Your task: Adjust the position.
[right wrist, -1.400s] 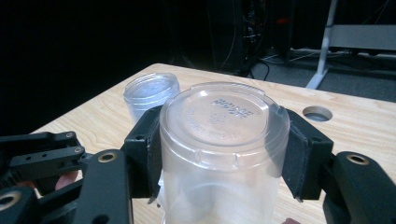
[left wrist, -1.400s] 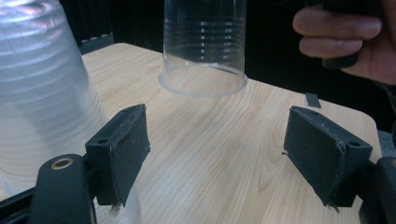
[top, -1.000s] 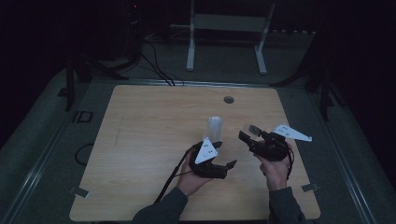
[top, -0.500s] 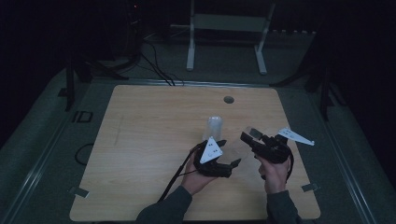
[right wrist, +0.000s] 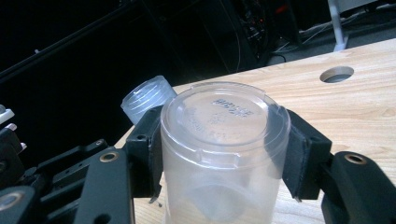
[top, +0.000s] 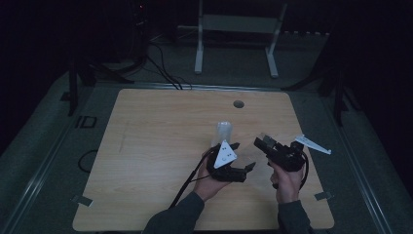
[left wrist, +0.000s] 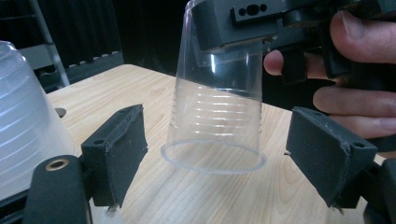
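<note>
A dim recording lab or test studio, not a home or shop.

A pale wooden bench (top: 160, 146) with a round cable hole (top: 238, 104) stands alone on grey carpet (top: 44, 151), marked off by a metal floor rail (top: 44, 168) and tape. Black cables (top: 163, 68) run to dark equipment (top: 139, 19) behind, beside a white metal stand frame (top: 238, 34). The surroundings are blacked out.

The right gripper (right wrist: 224, 154) clamps an upside-down clear plastic cup (right wrist: 224, 140) between both pads, with a second cup (right wrist: 147, 95) just behind, near the table's (right wrist: 355, 107) edge.
</note>
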### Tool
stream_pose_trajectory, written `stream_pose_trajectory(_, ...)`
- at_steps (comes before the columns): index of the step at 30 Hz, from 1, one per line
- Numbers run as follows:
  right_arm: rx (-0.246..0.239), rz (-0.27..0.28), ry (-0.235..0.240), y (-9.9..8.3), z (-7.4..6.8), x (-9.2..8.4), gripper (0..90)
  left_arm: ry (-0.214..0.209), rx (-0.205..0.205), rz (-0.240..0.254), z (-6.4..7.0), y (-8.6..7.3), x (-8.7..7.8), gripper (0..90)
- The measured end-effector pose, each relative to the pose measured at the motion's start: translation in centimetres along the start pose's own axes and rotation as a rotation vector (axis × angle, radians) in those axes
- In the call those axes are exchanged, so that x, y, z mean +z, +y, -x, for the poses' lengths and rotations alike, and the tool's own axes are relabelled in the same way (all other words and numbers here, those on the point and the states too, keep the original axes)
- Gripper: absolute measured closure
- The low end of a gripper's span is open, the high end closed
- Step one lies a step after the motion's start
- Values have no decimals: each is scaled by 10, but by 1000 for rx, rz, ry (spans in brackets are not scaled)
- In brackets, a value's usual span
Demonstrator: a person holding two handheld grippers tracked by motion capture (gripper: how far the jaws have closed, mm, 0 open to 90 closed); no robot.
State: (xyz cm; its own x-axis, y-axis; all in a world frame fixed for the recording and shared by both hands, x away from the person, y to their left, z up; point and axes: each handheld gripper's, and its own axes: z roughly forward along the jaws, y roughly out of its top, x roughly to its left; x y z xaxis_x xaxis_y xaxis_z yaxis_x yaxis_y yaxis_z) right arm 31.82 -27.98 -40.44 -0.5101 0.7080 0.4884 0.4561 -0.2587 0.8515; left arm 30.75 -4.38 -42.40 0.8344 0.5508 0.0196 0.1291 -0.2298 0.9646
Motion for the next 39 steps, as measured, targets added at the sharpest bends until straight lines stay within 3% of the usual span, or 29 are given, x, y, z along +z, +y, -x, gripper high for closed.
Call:
stream_pose_trajectory(18, 129, 52, 66, -7, 7, -1, 408, 32, 16, -8, 3, 0, 18, 143)
stream_pose_trajectory(25, 140, 55, 90, -8, 5, 1, 408, 38, 25, -11, 3, 0, 25, 147)
stream_pose_trajectory(30, 155, 59, 105, -9, 5, 1, 408, 29, 10, -1, 2, -2, 30, 163)
stream_pose_trajectory(39, 185, 69, 130, -9, 7, 0, 408, 14, 0, 16, 0, -4, 30, 240)
